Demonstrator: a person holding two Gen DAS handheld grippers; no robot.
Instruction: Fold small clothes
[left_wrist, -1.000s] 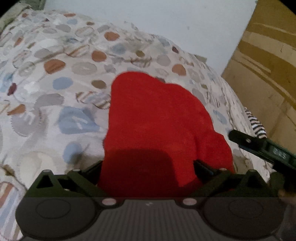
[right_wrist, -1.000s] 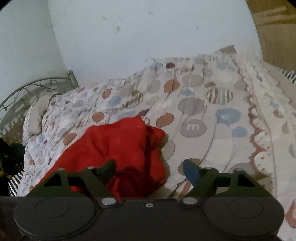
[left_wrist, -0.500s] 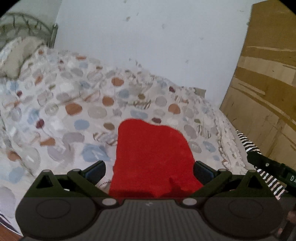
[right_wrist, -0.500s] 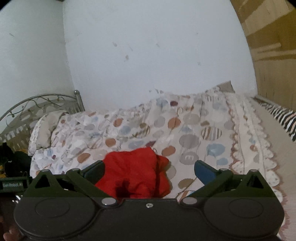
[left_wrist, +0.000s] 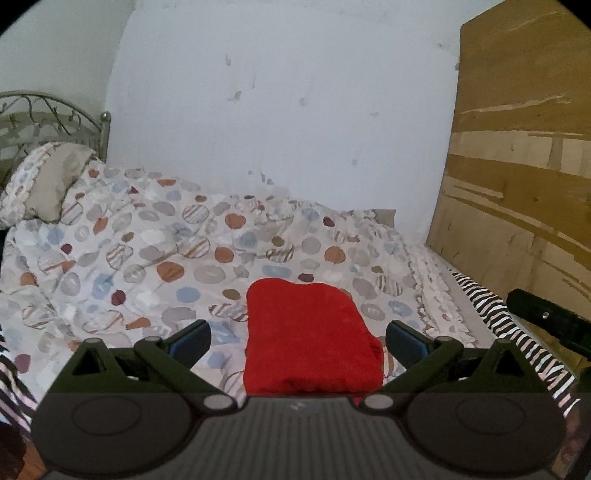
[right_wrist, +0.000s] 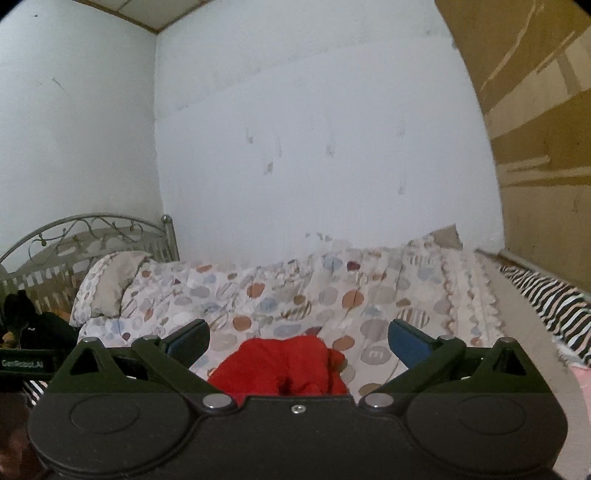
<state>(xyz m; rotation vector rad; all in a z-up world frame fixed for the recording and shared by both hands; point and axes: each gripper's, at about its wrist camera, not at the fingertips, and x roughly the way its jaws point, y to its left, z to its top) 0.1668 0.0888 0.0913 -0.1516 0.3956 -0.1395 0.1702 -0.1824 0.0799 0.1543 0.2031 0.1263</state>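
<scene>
A small red garment (left_wrist: 310, 339) lies folded into a compact block on the dotted bedspread (left_wrist: 147, 258). It also shows in the right wrist view (right_wrist: 284, 365), where its near edge looks bunched. My left gripper (left_wrist: 298, 338) is open and empty, held back from and above the garment, which sits between its fingers in the view. My right gripper (right_wrist: 298, 338) is open and empty, also raised clear of the garment. The right gripper's body (left_wrist: 546, 321) shows at the right edge of the left wrist view.
A pillow (left_wrist: 44, 181) and a metal headboard (right_wrist: 92, 232) stand at the left. A white wall runs behind the bed. A wooden panel (left_wrist: 524, 166) stands at the right, with a zebra-striped cloth (right_wrist: 546, 299) along the bed's right side. Dark items (right_wrist: 26, 325) lie far left.
Both grippers have pulled back and risen away from the red garment, which now looks smaller and lower in both views. The garment stays on the bedspread.
</scene>
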